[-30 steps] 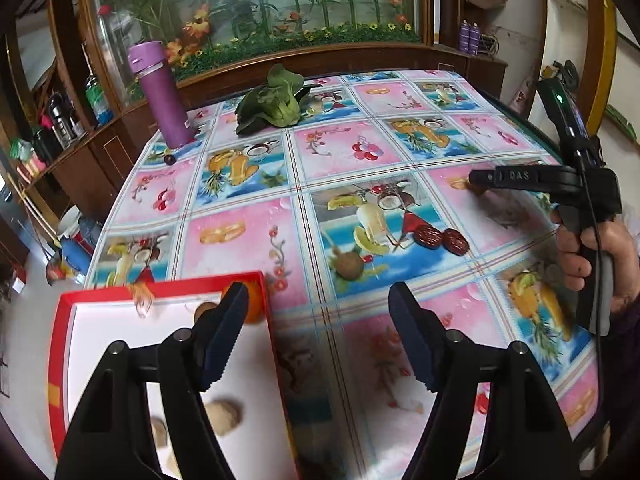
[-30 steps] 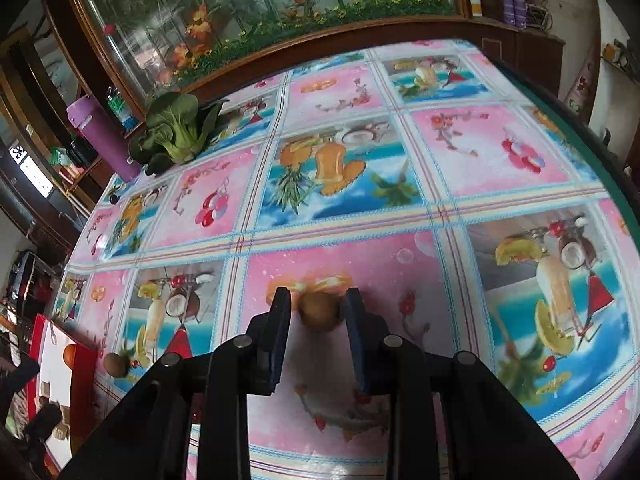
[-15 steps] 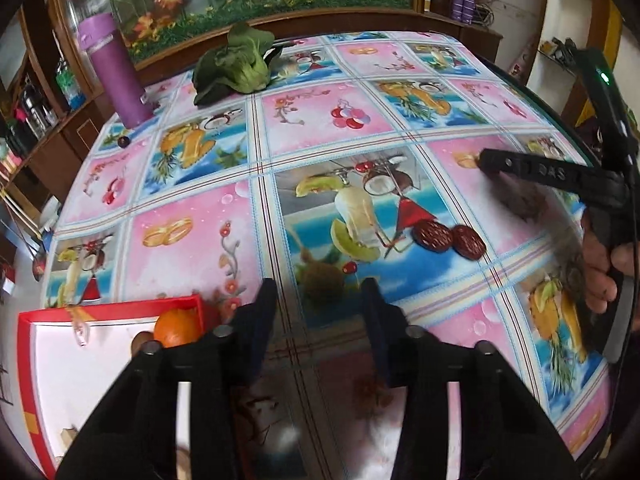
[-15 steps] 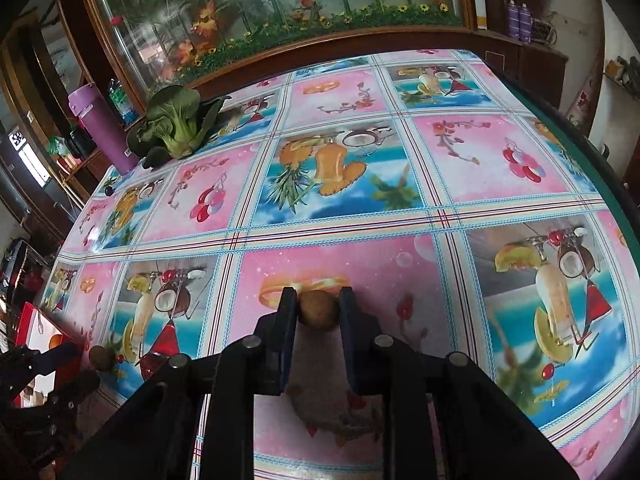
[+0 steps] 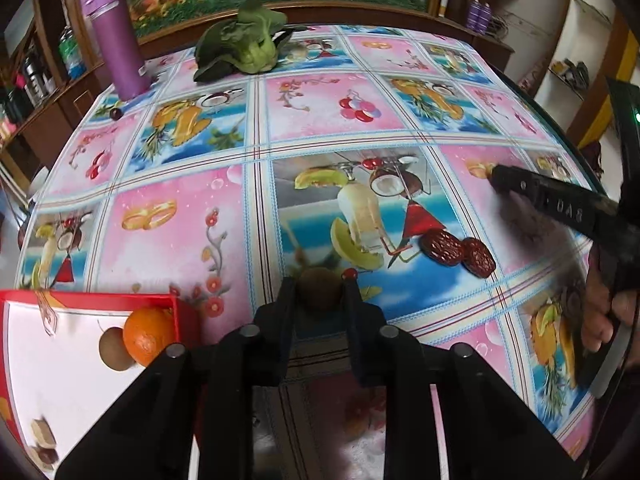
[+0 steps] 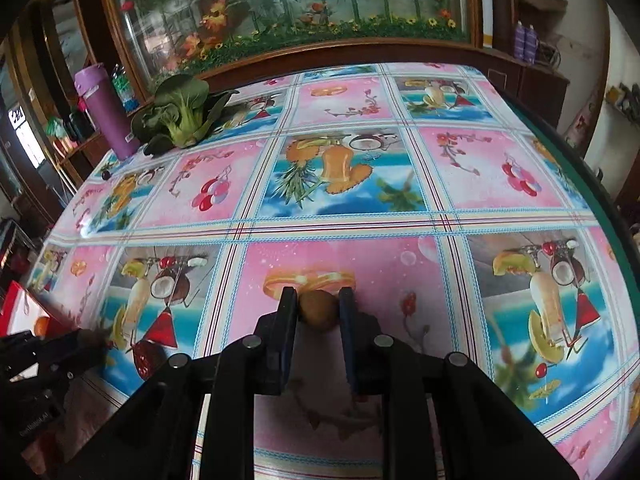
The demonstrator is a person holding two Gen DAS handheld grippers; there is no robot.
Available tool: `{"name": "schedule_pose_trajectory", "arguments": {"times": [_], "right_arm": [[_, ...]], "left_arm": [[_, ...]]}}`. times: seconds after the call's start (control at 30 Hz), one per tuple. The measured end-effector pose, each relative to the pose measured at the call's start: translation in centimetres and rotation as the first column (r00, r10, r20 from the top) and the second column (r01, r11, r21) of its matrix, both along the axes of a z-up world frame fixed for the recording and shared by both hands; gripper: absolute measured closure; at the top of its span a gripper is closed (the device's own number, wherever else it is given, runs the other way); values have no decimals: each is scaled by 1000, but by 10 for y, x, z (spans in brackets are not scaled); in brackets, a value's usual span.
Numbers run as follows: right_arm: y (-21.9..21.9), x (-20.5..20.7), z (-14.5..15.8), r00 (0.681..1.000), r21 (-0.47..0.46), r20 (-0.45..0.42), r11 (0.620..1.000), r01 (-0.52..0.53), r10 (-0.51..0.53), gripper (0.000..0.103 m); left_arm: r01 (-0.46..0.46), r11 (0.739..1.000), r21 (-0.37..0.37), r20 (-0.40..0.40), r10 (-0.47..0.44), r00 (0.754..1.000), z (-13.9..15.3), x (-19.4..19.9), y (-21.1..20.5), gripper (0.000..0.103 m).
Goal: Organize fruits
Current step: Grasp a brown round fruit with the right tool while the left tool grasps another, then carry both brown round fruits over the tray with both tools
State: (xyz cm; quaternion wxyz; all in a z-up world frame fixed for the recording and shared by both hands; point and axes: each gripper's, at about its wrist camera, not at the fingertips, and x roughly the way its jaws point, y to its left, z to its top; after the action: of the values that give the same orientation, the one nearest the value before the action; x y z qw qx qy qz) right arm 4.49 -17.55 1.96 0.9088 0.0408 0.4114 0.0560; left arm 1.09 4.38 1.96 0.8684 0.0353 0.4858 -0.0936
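Left gripper [image 5: 319, 292]: fingers closed onto a brown kiwi [image 5: 319, 289], down at tablecloth level, just right of the tray corner.
Right gripper [image 6: 319, 309]: also clamped, w/ a second kiwi [image 6: 319, 313] pinched between both fingers, over a pink square of the cloth.
Tray [image 5: 100, 301]: red rim, white inside, at the table's near-left corner; holds an orange [image 5: 147, 335] touching another kiwi-like brown fruit [image 5: 113, 348], plus blurred bits lower down, can't tell what.
Dates [image 5: 458, 251]: two dark red ones side by side on the tablecloth [image 5: 328, 112], between the grippers.
Far edge: leafy greens [image 5: 240, 50] and a purple bottle [image 5: 116, 40], well apart from the fruit.
Hand [image 5: 606, 308]: wraps the right gripper's handle.
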Motion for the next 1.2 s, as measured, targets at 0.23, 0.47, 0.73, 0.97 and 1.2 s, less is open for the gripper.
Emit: {"name": "schedule_pose_trajectory", "arguments": {"times": [0.23,0.47,0.73,0.97,1.2], "right_arm": [[16,-12,3,1000,-41,14,999,-20,20,83],[40,-50,25,992,10,89,996,-88,87,84],[108,-100,52,958,-11,157,971,-241,239,84],[171,-126,60,921,-20,158,934,-357,355,84],[227,-139,53,889,-59,124,898,-437,441,84]], "left_arm": [[-72,996,-52,-2,72,997,2,-3,0,78],[-75,994,-83,94,83,992,39,-45,4,78],[-172,983,-63,193,181,964,68,-105,44,78],[-316,948,-36,266,314,911,77,-140,97,78],[-408,912,-37,279,402,872,68,-155,142,78]]}}
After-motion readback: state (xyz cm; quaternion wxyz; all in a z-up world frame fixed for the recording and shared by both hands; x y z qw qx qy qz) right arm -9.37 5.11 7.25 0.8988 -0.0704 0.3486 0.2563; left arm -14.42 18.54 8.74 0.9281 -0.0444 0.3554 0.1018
